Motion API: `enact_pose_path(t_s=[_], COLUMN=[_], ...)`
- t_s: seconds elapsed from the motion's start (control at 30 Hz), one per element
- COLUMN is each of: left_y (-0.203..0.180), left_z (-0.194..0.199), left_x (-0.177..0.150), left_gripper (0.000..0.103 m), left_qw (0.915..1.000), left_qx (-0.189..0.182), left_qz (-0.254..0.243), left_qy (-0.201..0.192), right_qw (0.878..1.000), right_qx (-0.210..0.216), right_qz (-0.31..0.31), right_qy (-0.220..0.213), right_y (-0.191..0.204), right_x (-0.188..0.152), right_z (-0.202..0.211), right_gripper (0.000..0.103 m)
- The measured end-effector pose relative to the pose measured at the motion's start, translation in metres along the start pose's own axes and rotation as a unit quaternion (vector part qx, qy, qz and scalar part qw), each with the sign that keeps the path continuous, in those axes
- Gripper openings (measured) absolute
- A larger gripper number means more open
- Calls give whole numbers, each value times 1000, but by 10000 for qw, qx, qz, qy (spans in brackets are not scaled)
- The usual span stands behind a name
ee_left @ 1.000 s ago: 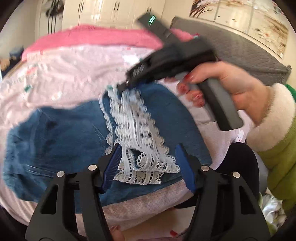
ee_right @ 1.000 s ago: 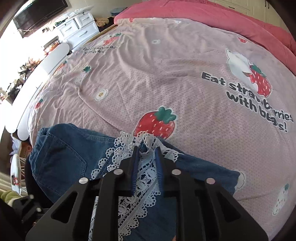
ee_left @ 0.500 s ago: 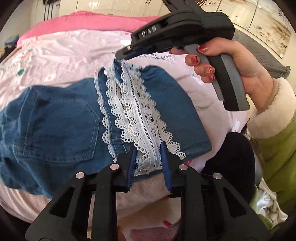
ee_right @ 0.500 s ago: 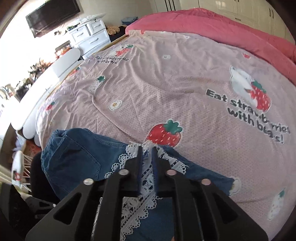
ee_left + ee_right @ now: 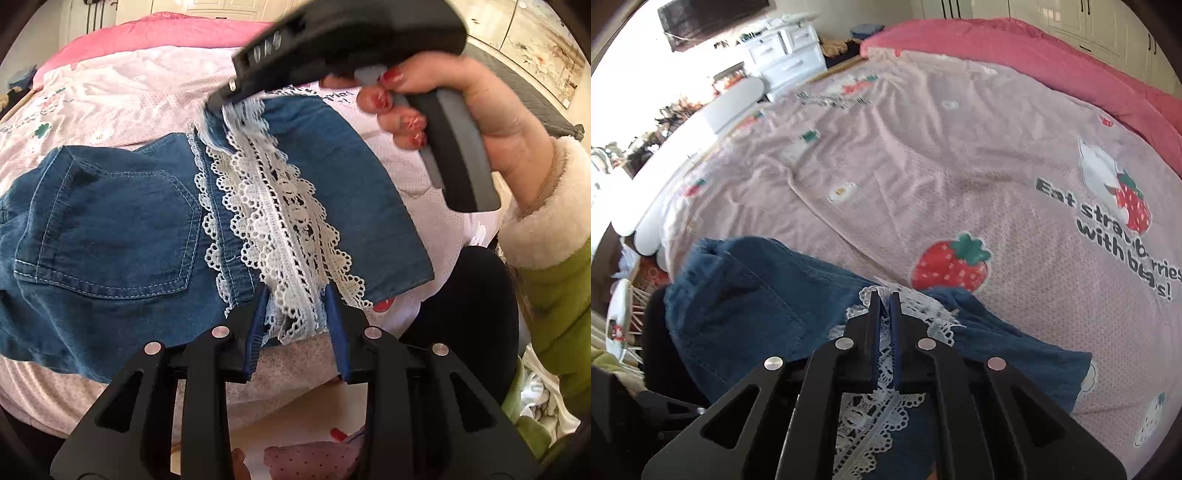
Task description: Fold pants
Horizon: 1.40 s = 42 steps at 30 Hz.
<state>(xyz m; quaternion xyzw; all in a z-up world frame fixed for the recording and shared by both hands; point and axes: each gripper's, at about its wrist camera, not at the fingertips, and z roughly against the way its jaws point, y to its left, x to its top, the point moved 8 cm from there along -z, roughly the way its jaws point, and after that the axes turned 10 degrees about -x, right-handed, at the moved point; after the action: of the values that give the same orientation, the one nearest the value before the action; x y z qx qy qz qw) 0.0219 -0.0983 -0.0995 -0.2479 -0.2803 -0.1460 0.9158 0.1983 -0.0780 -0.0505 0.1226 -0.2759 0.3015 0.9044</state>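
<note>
Blue denim pants (image 5: 110, 229) with white lace hems (image 5: 280, 221) lie on the bed near its front edge, the legs folded over the seat. My left gripper (image 5: 295, 314) is shut on the near end of the lace hems. My right gripper (image 5: 884, 314) is shut on the far end of the lace hems and lifts it a little; it shows in the left wrist view (image 5: 221, 99) held by a hand. The denim also shows in the right wrist view (image 5: 746, 295).
A pink strawberry-print bedspread (image 5: 923, 166) covers the bed, with a pink blanket (image 5: 1034, 62) at the far end. White drawers (image 5: 783, 51) stand beyond the bed. The person's green sleeve (image 5: 554, 295) is at the right.
My left gripper has closed on the near lace hem. Both grippers have raised the hem, and the right gripper has tightened its grip.
</note>
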Motion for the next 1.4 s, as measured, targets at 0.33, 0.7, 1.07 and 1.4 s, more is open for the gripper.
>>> enact_pose_path(t_s=[0.33, 0.7, 1.07, 1.4], left_y=[-2, -9, -5, -3], left_z=[10, 34, -25, 3], left_x=[-1, 39, 25, 27], left_gripper=[49, 59, 33, 56], left_qw=[9999, 9985, 9972, 9992], left_qx=[76, -111, 483, 224], left_qz=[-113, -167, -550, -313], left_qy=[-78, -509, 167, -119], right_qw=[9990, 9984, 9956, 9972], right_qx=[162, -195, -114, 139], right_qz=[-378, -213, -446, -637], right_qy=[-183, 481, 814, 378], right_y=[-18, -32, -33, -33], right_x=[3, -31, -31, -21], right_z=[12, 6, -40, -2], right_gripper=[53, 17, 13, 50])
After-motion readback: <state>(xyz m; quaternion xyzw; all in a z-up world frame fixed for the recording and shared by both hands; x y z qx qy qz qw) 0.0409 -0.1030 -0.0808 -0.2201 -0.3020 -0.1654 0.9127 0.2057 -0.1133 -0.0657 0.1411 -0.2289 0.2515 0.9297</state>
